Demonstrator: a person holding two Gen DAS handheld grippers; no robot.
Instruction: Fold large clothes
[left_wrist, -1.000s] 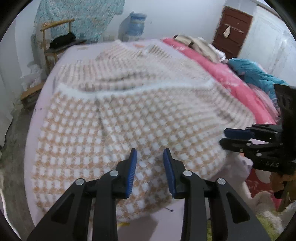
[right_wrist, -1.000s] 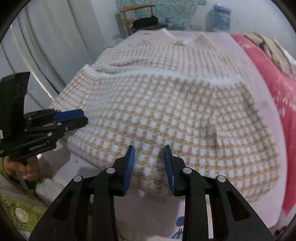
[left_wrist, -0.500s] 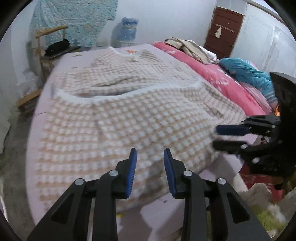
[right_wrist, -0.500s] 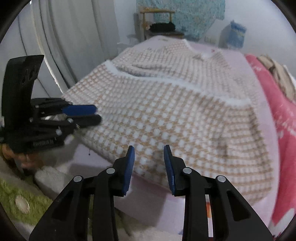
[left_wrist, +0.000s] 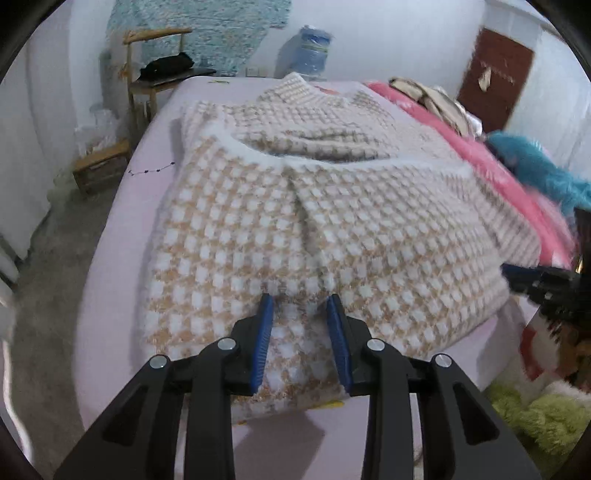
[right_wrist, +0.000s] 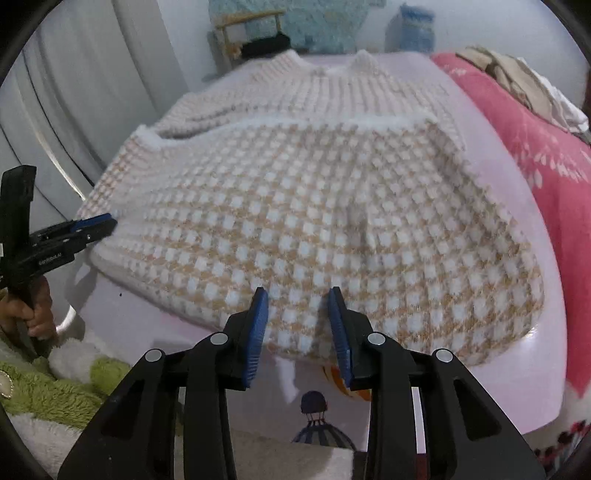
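Now | my left gripper (left_wrist: 300, 299) and right gripper (right_wrist: 297, 295): jaws spread, pinching nothing | sweater (left_wrist: 314, 229) on bed (left_wrist: 122, 206), near folded edge beneath both, running left-right.

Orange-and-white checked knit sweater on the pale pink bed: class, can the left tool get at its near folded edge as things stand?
Probably yes. The left tool hangs open over the orange-and-white checked knit sweater, its near folded edge between the blue pads, with nothing lying in the way.

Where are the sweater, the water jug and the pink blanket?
sweater (left_wrist: 332, 229): left wrist view, middle of folded body.
water jug (left_wrist: 308, 51): left wrist view, its side.
pink blanket (right_wrist: 546, 155): right wrist view, flat top.
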